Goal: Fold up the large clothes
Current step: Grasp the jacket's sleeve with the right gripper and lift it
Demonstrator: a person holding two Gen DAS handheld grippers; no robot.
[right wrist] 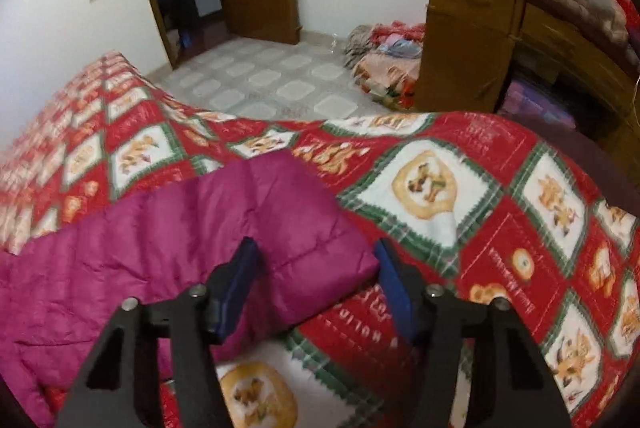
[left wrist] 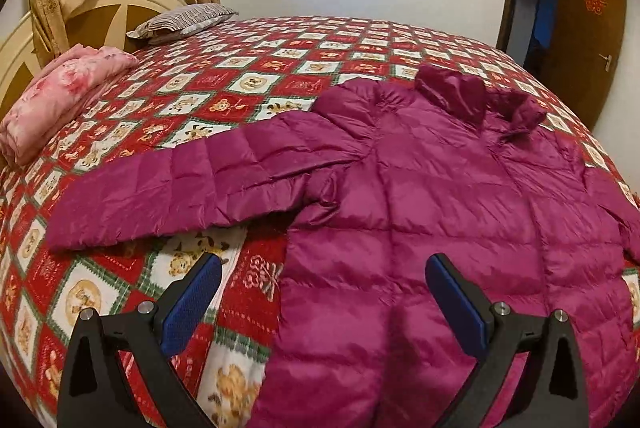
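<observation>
A magenta puffer jacket (left wrist: 420,187) lies spread flat on the bed (left wrist: 248,67), over its red patterned quilt, collar toward the far edge and one sleeve stretched out toward the headboard end, where a folded pink blanket (left wrist: 60,99) and a striped pillow (left wrist: 184,21) sit. The left gripper (left wrist: 324,292) hovers over the jacket's near hem edge, jaws wide with nothing between them. The right gripper (right wrist: 316,288) hangs over the other sleeve's cuff (right wrist: 304,228) near the bed's foot edge, jaws partway apart astride the cuff end, pads not pressing it.
</observation>
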